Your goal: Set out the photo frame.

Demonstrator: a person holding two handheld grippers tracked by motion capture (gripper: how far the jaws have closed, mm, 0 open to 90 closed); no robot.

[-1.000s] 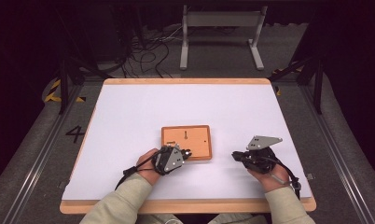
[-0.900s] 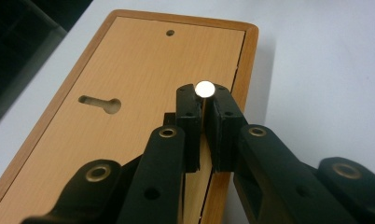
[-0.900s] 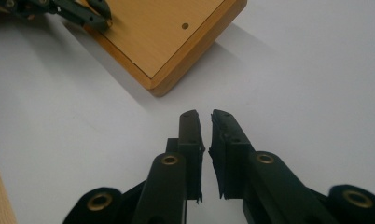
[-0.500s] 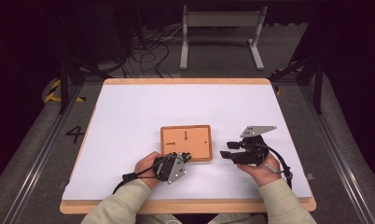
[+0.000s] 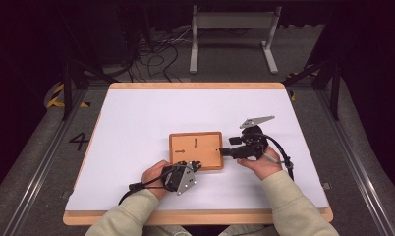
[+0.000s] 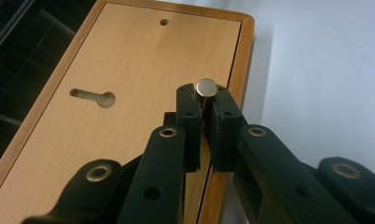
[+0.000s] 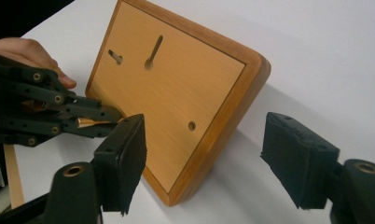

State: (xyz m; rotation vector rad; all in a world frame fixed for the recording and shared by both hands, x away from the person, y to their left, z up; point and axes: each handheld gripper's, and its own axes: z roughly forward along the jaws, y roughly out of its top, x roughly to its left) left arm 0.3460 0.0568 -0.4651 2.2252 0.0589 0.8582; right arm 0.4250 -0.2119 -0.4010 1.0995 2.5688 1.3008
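White table covering [image 5: 151, 123] spreads under my wooden board [image 5: 196, 150], which lies flat near the front edge. At its near edge my left gripper [image 6: 205, 100] is clenched on a small metal pin [image 6: 207, 87]. My right gripper [image 7: 204, 163] stands spread wide at the board's right edge.

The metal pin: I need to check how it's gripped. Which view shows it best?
The left gripper view: the pin sits close up, clamped between the left gripper's jaws over the board. The high view shows that gripper too small to make out the pin; the right gripper view gives only a glint.
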